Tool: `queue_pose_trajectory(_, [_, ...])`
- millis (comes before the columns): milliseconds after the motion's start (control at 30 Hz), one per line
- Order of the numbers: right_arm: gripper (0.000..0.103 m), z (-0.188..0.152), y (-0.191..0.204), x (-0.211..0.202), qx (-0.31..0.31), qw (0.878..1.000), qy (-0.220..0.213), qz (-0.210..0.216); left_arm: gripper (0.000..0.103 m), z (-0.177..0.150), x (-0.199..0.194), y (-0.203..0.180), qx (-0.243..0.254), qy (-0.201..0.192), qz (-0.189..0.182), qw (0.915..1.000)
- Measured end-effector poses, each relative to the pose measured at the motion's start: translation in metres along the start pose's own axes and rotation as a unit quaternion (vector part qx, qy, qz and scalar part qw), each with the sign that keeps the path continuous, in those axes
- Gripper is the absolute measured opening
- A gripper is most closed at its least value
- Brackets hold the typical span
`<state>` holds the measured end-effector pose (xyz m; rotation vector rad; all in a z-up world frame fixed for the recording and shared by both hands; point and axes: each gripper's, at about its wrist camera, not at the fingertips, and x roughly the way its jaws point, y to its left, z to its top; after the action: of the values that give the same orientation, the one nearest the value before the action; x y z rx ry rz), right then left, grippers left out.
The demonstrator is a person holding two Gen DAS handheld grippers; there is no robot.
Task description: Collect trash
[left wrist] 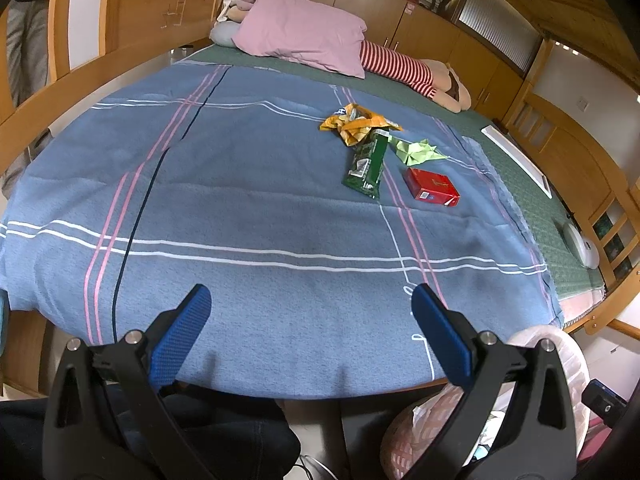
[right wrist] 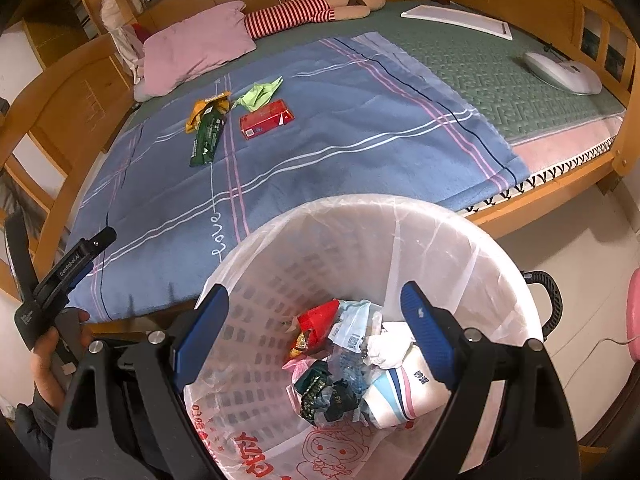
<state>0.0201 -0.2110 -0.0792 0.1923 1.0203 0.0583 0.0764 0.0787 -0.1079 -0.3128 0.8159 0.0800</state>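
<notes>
Trash lies on the blue blanket (left wrist: 248,208): a crumpled orange wrapper (left wrist: 354,120), a green snack bag (left wrist: 366,166), a wad of light green paper (left wrist: 416,150) and a red box (left wrist: 432,188). They also show in the right wrist view: the wrapper (right wrist: 206,110), bag (right wrist: 208,140), paper (right wrist: 258,94) and box (right wrist: 266,120). My left gripper (left wrist: 310,300) is open and empty above the blanket's near edge, far from the trash. My right gripper (right wrist: 314,300) is open and empty over a lined white bin (right wrist: 460,240) holding several pieces of trash (right wrist: 352,364).
A pink pillow (left wrist: 300,34) and a striped plush doll (left wrist: 404,68) lie at the bed's head. A white board (right wrist: 460,16) and a white device (right wrist: 564,72) rest on the green mattress. Wooden bed rails (left wrist: 80,76) surround the bed. The bin (left wrist: 536,344) stands at the bed's near edge.
</notes>
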Motion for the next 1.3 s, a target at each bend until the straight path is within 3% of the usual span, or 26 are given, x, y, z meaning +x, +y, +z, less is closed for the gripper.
queue_pose_trajectory(467, [0.086,0.001,0.019,-0.002,-0.017,0.999,-0.024,0.012,0.1,-0.002,-0.004,0.005,-0.011,-0.003,-0.007,0.9999])
queue_pose_trajectory(733, [0.086,0.007,0.014,0.0,-0.006,1.0,-0.018,0.008,0.1,-0.001,-0.003,0.003,-0.01,-0.003,-0.008,0.9999])
queue_pose_trajectory(867, [0.086,0.009,0.01,-0.009,-0.006,0.999,-0.036,-0.008,0.1,0.0,-0.001,0.003,-0.01,0.001,-0.011,0.9999])
queue_pose_trajectory(1300, [0.086,0.008,-0.001,-0.02,0.007,0.999,-0.044,-0.001,0.1,-0.001,-0.001,0.003,-0.009,0.002,-0.006,0.9999])
